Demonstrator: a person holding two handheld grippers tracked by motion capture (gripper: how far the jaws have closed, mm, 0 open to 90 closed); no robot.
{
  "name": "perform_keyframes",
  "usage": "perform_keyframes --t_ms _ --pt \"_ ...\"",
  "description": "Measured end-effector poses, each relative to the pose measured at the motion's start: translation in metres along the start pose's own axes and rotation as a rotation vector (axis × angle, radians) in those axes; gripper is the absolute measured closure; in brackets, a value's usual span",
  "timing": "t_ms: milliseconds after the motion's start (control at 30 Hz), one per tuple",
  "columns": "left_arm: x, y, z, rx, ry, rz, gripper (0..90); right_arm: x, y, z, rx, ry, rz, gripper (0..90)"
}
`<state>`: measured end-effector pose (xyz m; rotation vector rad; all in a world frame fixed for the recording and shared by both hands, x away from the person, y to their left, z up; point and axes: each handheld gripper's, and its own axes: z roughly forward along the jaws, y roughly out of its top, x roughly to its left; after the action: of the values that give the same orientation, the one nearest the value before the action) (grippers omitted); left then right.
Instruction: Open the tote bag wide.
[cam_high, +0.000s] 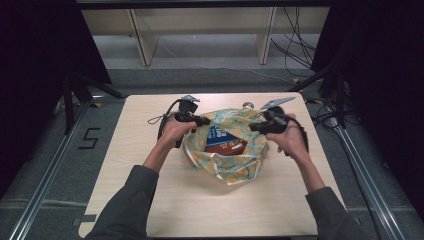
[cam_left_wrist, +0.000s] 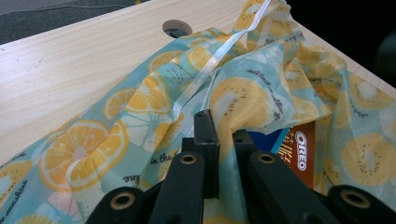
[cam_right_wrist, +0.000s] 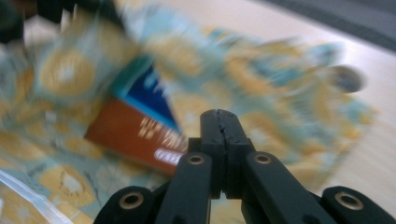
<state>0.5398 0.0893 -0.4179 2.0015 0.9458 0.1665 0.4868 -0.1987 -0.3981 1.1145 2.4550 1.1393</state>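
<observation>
Pale wood table (cam_high: 150, 200), dark surroundings. At its centre lies a crumpled bag (cam_high: 235, 167), teal with orange citrus slices, its mouth open on an Oreo box (cam_high: 225, 142), blue and red-brown. Left gripper (cam_left_wrist: 224, 128) is clamped on a fold of the bag's edge. Right gripper (cam_right_wrist: 219, 123): 2 jaws pressed together, nothing between them.
</observation>
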Motion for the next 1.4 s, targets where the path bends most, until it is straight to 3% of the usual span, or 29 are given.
perform_keyframes --t_ms 33,100,133,200,233,267,433,500,667,733,833,933,1033,1100,1200,1267,1333,1367,1400 --pt "-0.001 0.000 0.001 -0.012 0.001 -0.013 86.4 0.004 -0.001 0.009 0.052 0.014 -0.050 90.0" --pt "0.001 0.001 0.001 -0.013 -0.002 -0.017 86.4 0.018 -0.004 0.027 0.110 0.043 -0.040 90.0" --pt "0.002 0.001 0.001 -0.019 0.002 -0.021 86.4 0.023 -0.006 0.036 0.136 0.043 -0.082 90.0" --pt "0.004 0.001 0.001 -0.027 0.001 -0.035 86.4 0.029 -0.009 0.049 0.217 -0.002 -0.140 90.0" --pt "0.007 0.001 0.001 -0.027 0.005 -0.038 86.4 0.030 -0.011 0.051 0.241 -0.022 -0.145 90.0" --pt "0.009 0.001 0.002 -0.030 0.009 -0.042 86.4 0.027 -0.014 0.052 0.269 -0.046 -0.162 90.0" --pt "0.021 -0.001 0.006 -0.033 0.027 -0.079 86.2 0.014 -0.035 0.036 0.329 -0.037 -0.151 90.0" --pt "0.027 -0.003 0.012 -0.036 0.041 -0.111 86.1 0.011 -0.048 0.032 0.365 -0.046 -0.145 90.0" --pt "0.045 -0.012 0.025 -0.014 0.076 -0.158 85.3 0.007 -0.072 0.041 0.443 -0.037 -0.151 90.0" --pt "0.045 -0.014 0.028 -0.011 0.073 -0.162 84.3 0.010 -0.072 0.040 0.423 -0.035 -0.147 90.0" --pt "0.038 -0.010 0.026 -0.014 0.079 -0.115 78.7 0.019 -0.053 0.026 0.308 -0.008 -0.154 90.0" --pt "0.025 -0.005 0.016 -0.022 0.104 -0.070 60.7 0.026 -0.031 0.020 0.215 -0.021 -0.170 90.0" --pt "0.010 -0.001 -0.004 -0.059 0.126 -0.024 49.4 0.031 -0.013 0.027 0.174 -0.024 -0.182 90.0" --pt "-0.002 0.000 -0.020 -0.074 0.133 0.007 48.2 0.032 -0.007 0.037 0.168 -0.008 -0.172 90.0" --pt "-0.026 -0.001 -0.039 -0.105 0.123 0.070 48.5 0.035 0.000 0.047 0.195 0.003 -0.200 90.0" --pt "-0.040 -0.003 -0.048 -0.123 0.080 0.078 46.8 0.038 0.003 0.056 0.204 0.007 -0.203 90.0" --pt "-0.049 -0.003 -0.056 -0.118 0.082 0.109 43.4 0.041 0.005 0.060 0.232 -0.005 -0.219 90.0" --pt "-0.053 -0.003 -0.059 -0.124 0.075 0.103 44.0 0.041 0.006 0.063 0.225 -0.010 -0.233 90.0" --pt "-0.057 -0.004 -0.060 -0.120 0.066 0.107 46.2 0.042 0.006 0.063 0.235 -0.015 -0.217 90.0"
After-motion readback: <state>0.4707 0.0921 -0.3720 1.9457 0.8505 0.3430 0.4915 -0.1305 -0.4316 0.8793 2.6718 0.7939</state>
